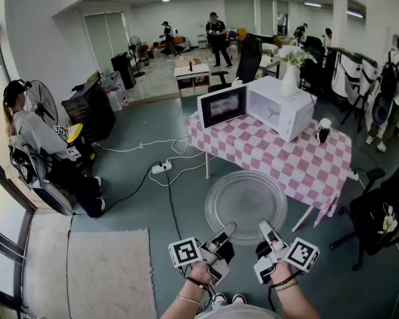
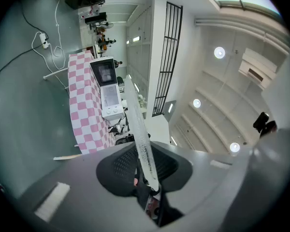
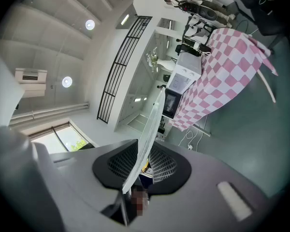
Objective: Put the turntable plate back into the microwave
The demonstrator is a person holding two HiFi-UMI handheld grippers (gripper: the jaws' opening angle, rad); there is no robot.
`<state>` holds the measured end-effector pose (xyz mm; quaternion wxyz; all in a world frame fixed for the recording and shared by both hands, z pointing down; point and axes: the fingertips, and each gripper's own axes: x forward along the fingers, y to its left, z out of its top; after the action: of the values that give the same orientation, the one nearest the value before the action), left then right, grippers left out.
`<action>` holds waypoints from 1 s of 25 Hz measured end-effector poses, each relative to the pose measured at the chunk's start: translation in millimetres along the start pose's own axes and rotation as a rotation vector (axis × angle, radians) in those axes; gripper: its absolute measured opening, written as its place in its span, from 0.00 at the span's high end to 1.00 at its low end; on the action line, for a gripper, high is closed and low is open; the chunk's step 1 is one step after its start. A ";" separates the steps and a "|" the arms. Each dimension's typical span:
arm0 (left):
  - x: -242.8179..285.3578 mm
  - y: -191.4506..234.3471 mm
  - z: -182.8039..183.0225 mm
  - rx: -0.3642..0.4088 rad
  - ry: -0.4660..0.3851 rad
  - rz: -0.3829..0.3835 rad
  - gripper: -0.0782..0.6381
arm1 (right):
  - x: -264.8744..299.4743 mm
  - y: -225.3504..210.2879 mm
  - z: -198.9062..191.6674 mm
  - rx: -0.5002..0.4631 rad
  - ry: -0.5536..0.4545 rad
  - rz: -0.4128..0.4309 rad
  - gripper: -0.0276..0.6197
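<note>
The head camera sat on the person's head and looked forward and steeply down, well back from the microwave [image 1: 274, 109], which lay in the upper middle of its frame on the checked table [image 1: 299, 168]. The left gripper [image 1: 227, 231] and right gripper [image 1: 265, 230] each carried a wide-angle camera close behind the jaws. Both cameras aimed roughly level at that microwave from much lower and were rolled sideways: floor lay left of the microwave in the left gripper view and right of it in the right gripper view. All three views shared the microwave, the table and the turntable plate [image 1: 246, 197], broad from above, edge-on from the grippers.
</note>
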<state>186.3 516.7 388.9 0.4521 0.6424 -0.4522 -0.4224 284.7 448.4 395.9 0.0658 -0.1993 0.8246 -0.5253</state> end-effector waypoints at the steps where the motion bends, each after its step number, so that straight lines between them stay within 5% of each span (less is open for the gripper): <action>1: 0.2 0.4 -0.2 -0.004 0.000 0.000 0.82 | 0.2 -0.7 0.0 -0.001 0.000 -0.001 0.84; 16: -7.5 3.3 19.6 0.032 0.047 -0.004 0.82 | 15.6 4.4 -11.5 -0.014 -0.023 0.000 0.84; 21: -11.8 6.3 31.5 0.036 0.061 -0.023 0.81 | 29.4 19.6 -14.6 -0.049 -0.039 0.073 0.84; 25: -14.2 10.8 39.5 0.073 0.071 -0.032 0.81 | 30.1 8.5 -20.9 -0.023 -0.041 -0.009 0.84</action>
<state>143.3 520.5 392.0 0.4372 0.6803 -0.4407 -0.3897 248.3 457.1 400.6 0.0778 -0.2144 0.8283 -0.5117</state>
